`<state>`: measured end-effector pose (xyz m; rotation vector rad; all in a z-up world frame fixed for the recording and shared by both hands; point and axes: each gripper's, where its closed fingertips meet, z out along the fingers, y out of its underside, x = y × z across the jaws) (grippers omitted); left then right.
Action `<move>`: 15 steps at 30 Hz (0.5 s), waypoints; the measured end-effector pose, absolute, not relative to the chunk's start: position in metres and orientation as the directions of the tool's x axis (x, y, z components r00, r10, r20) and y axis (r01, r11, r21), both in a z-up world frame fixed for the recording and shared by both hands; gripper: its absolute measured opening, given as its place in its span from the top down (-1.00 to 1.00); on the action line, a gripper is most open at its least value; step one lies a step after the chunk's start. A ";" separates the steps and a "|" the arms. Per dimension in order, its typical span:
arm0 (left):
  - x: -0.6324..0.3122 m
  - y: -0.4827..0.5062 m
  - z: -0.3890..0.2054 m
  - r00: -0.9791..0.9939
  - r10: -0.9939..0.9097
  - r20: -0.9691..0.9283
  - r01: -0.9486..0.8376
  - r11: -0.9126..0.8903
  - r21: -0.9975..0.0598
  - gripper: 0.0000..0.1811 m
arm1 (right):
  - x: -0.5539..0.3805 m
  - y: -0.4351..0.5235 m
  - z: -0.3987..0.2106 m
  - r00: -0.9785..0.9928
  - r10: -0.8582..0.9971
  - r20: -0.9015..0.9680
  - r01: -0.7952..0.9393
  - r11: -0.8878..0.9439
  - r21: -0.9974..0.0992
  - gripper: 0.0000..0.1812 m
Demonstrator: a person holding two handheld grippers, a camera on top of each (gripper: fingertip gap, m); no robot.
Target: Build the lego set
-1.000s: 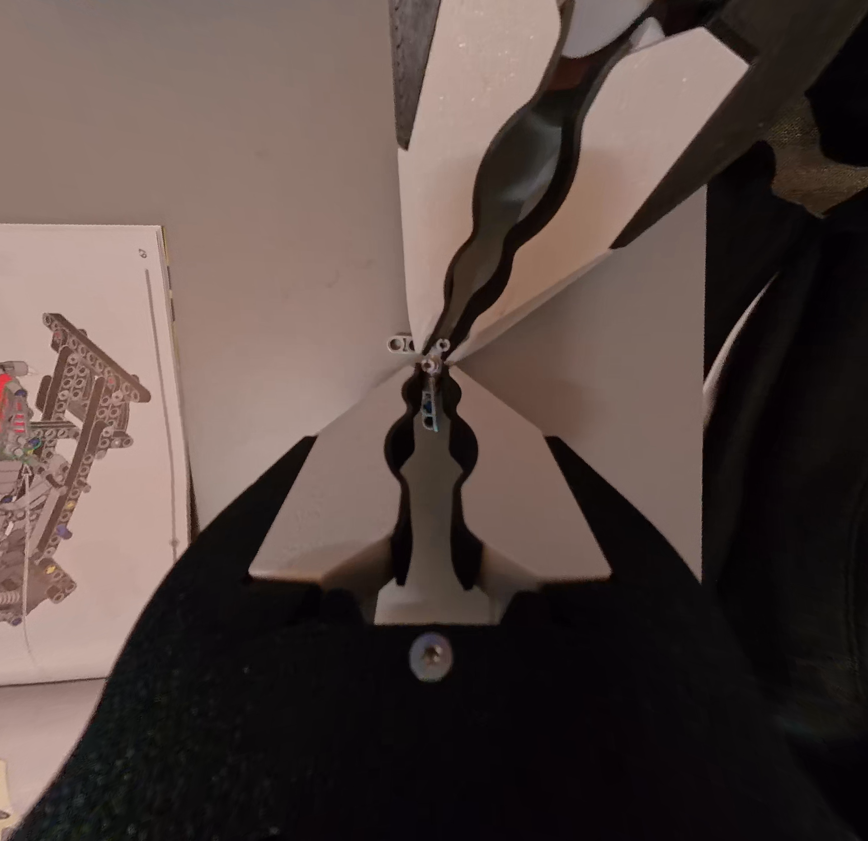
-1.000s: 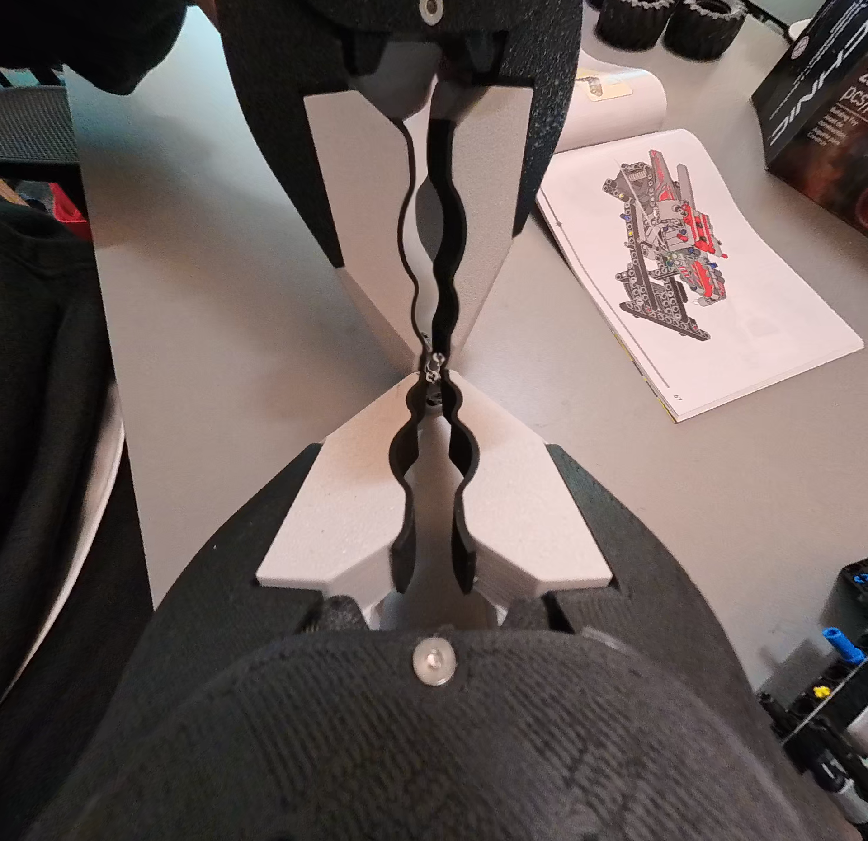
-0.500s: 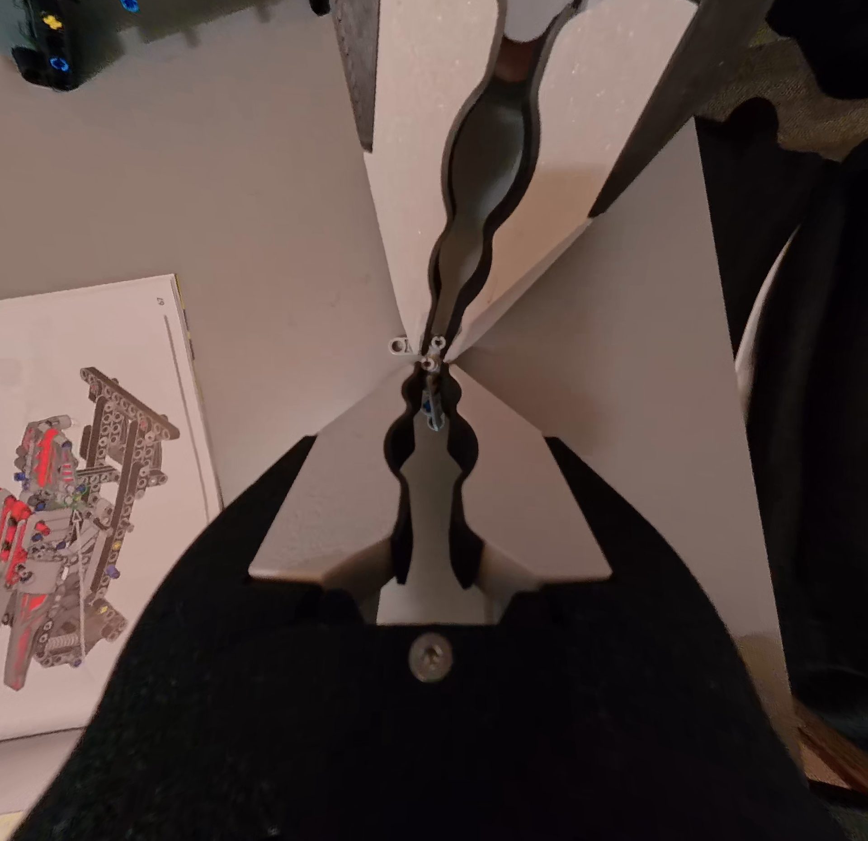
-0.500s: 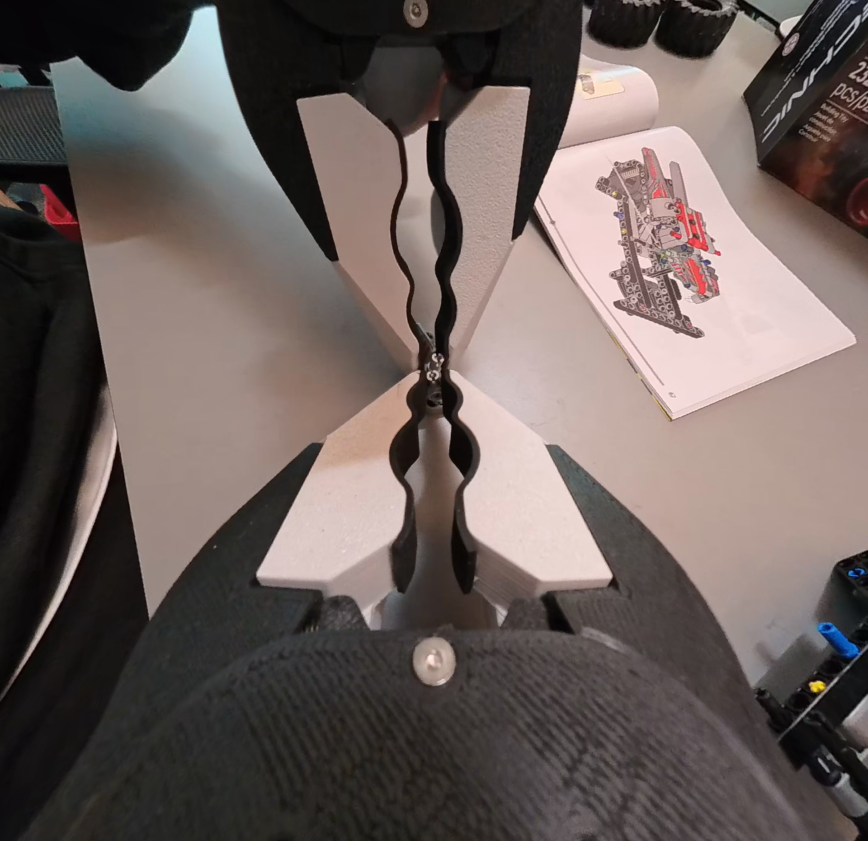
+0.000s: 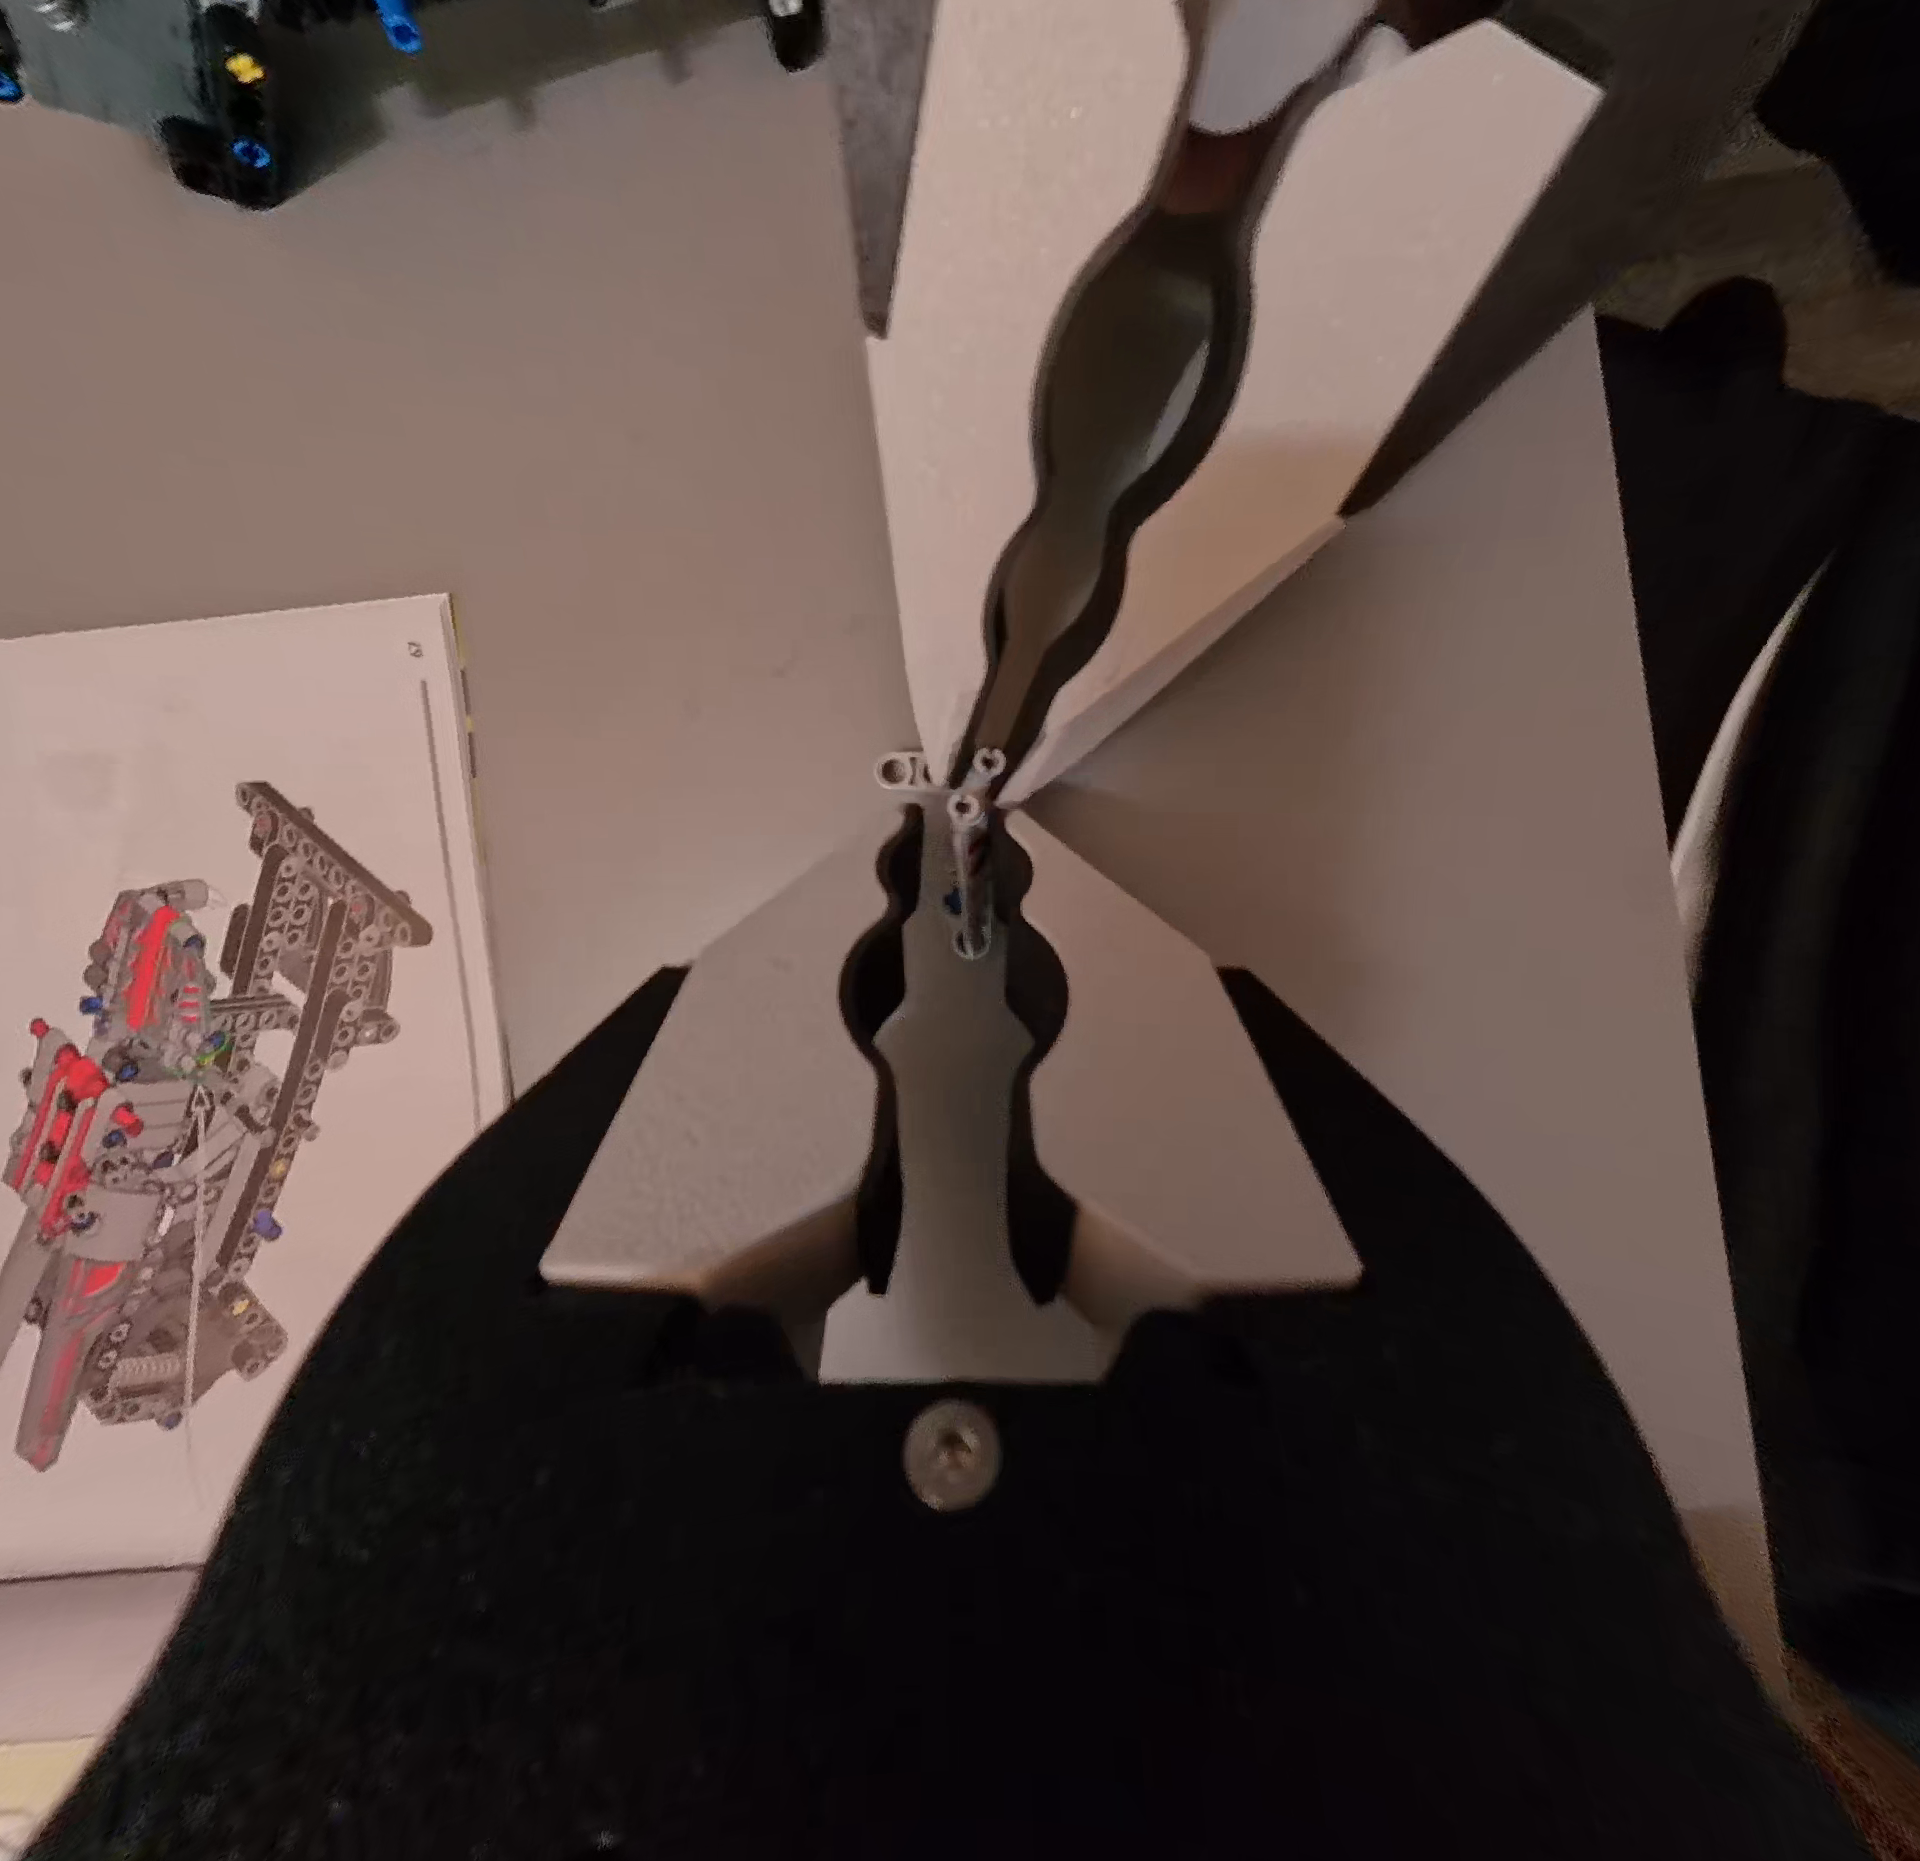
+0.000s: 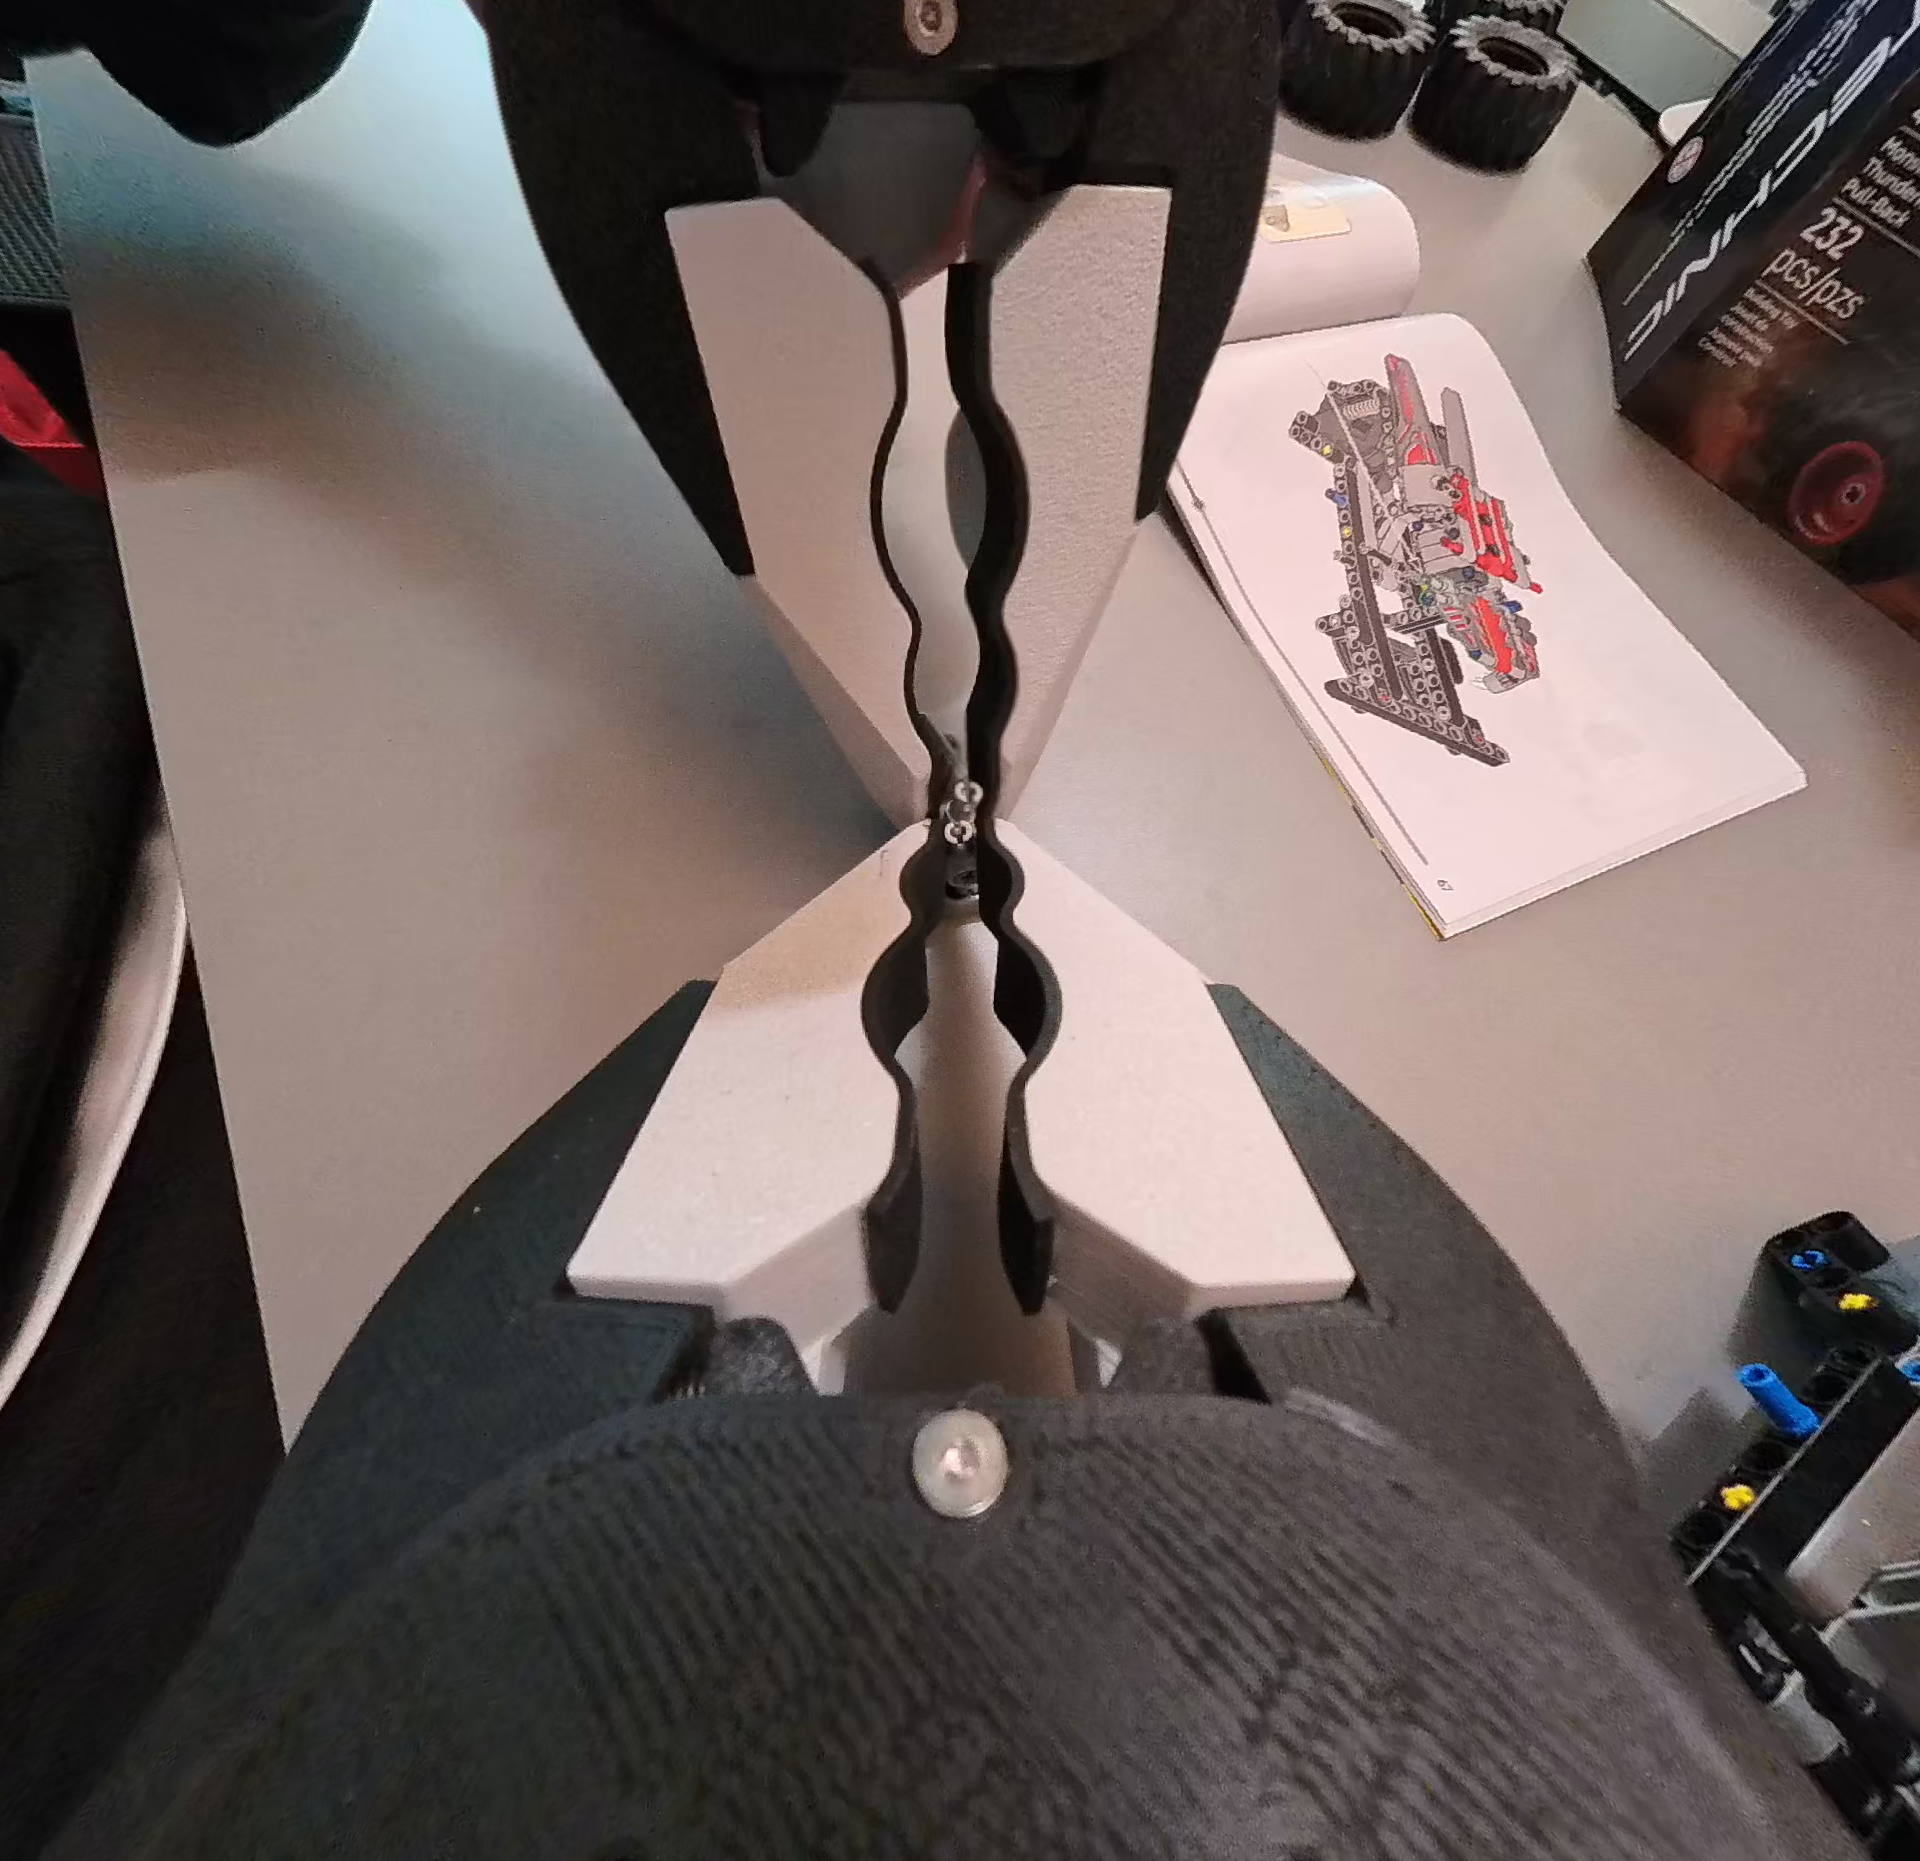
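My left gripper (image 5: pixel 961 824) is shut on a thin light grey lego piece (image 5: pixel 971 892) that stands on edge between its pads. My right gripper (image 5: pixel 974 764) comes in from the top, tip to tip with the left one. It is shut on a small light grey lego connector (image 5: pixel 902 770) whose end sticks out to the left. In the right wrist view my right gripper (image 6: pixel 956 857) is at the bottom and the left gripper (image 6: pixel 962 762) hangs in from the top. The two small grey pieces (image 6: pixel 958 812) touch between the tips, above the grey table (image 6: pixel 468 616).
An open instruction booklet (image 5: pixel 208 980) lies on the table and also shows in the right wrist view (image 6: pixel 1507 616). A black lego chassis (image 5: pixel 416 35) with blue and yellow pins sits nearby (image 6: pixel 1818 1448). Black tyres (image 6: pixel 1455 66) and the set's dark box (image 6: pixel 1787 253) stand farther off. Only a small space, under 4 cm, lies between the two pairs of fingers.
Both grippers have shifted together, still shut and tip to tip. In the left wrist view the booklet slid right and the black chassis came into view at the top.
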<state>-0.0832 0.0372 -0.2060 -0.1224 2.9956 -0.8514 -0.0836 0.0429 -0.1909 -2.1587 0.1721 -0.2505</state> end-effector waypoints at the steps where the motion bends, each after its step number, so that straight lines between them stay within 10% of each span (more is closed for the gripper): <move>1: -0.083 0.037 -0.206 -0.996 -0.093 0.006 -0.082 0.846 -0.526 0.87 | -0.084 0.043 -0.191 0.969 -0.217 0.115 -0.028 -0.563 -0.826 0.95; 15: -0.083 0.037 -0.199 -0.997 -0.074 0.025 -0.076 0.855 -0.513 0.91 | -0.082 0.043 -0.191 0.972 -0.222 0.078 -0.060 -0.555 -0.830 0.95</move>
